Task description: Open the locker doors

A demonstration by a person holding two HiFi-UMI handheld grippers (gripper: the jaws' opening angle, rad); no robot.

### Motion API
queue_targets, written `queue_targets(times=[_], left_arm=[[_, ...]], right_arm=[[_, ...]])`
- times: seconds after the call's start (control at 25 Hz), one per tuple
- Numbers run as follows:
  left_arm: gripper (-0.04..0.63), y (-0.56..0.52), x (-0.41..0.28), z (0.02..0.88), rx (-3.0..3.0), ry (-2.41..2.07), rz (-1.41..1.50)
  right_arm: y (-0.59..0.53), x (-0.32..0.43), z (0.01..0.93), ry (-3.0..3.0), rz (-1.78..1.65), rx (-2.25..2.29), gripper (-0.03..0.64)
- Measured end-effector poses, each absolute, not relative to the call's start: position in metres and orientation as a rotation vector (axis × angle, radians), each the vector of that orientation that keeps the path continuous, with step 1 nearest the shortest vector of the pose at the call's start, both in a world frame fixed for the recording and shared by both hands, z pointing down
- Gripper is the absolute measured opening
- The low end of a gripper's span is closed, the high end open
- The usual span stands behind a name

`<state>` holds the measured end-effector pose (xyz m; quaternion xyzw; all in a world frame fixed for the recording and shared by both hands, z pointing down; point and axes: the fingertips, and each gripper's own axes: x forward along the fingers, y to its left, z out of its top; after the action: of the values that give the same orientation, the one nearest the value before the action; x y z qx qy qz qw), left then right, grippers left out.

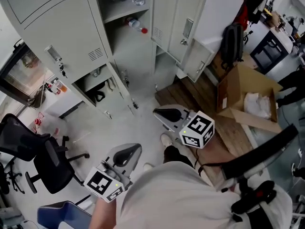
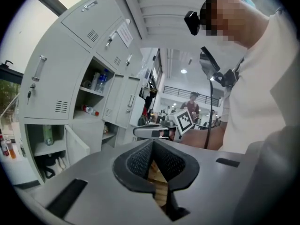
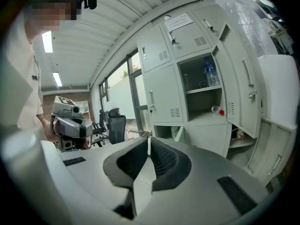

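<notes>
Locker doors (image 1: pixel 188 30) hang open, well beyond left tongs (image 1: pixel 132 150) and right tongs (image 1: pixel 160 112).

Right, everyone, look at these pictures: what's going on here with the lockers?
A person stands back from a bank of grey lockers with a gripper in each hand. The left gripper and right gripper are both shut, empty, and touching no door. Several doors already stand open, and one open compartment shows a red-capped bottle lying on its side. The keyed door on the left is closed.
</notes>
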<state>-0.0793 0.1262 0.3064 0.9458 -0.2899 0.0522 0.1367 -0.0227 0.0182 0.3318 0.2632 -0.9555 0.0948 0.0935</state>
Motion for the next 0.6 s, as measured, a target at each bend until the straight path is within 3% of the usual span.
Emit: queue_targets(times=[0.6], left_arm=[[0.011, 0.186, -0.120, 0.324, 2.711, -0.915, 0.139]], right_arm=[[0.105, -0.078, 0.344, -2.838, 0.205, 0.627, 0.026]])
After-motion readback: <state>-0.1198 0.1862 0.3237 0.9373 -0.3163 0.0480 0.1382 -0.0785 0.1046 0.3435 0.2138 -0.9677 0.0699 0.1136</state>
